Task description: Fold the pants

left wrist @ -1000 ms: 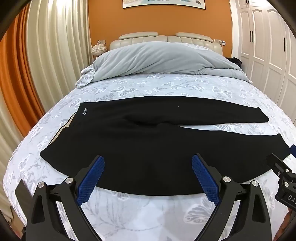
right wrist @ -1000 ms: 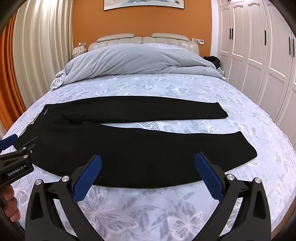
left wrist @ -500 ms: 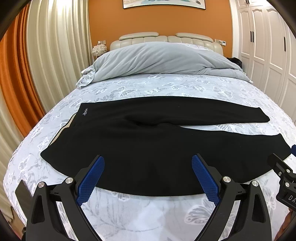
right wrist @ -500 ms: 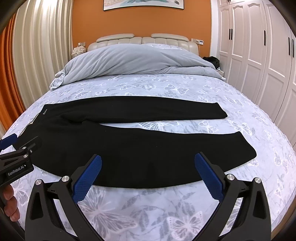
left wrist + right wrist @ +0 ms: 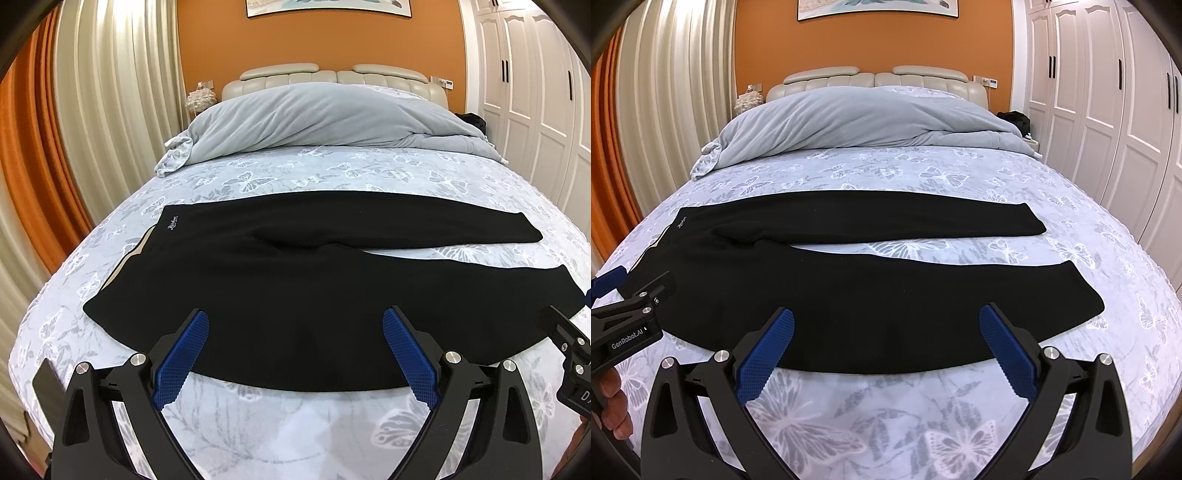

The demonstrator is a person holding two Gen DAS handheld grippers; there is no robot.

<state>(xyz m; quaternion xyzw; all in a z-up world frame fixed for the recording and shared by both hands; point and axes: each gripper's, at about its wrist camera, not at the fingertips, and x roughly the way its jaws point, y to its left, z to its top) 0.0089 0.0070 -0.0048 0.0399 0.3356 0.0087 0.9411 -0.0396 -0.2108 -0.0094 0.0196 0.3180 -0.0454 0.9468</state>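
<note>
Barely anything differs: the left tool has eased slightly toward the pants, and the right tool has crept marginally closer too.

Both wrist views face headboard; share pants.

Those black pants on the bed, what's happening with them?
A person is about to fold the black pants. They lie flat across the bed, waistband to the left, the two legs spread apart to the right. The person holds a pair of tongs in each hand: the left tongs and the right tongs both hang wide open near the closer edge of the pants, gripping nothing. No fold shows yet.
</note>
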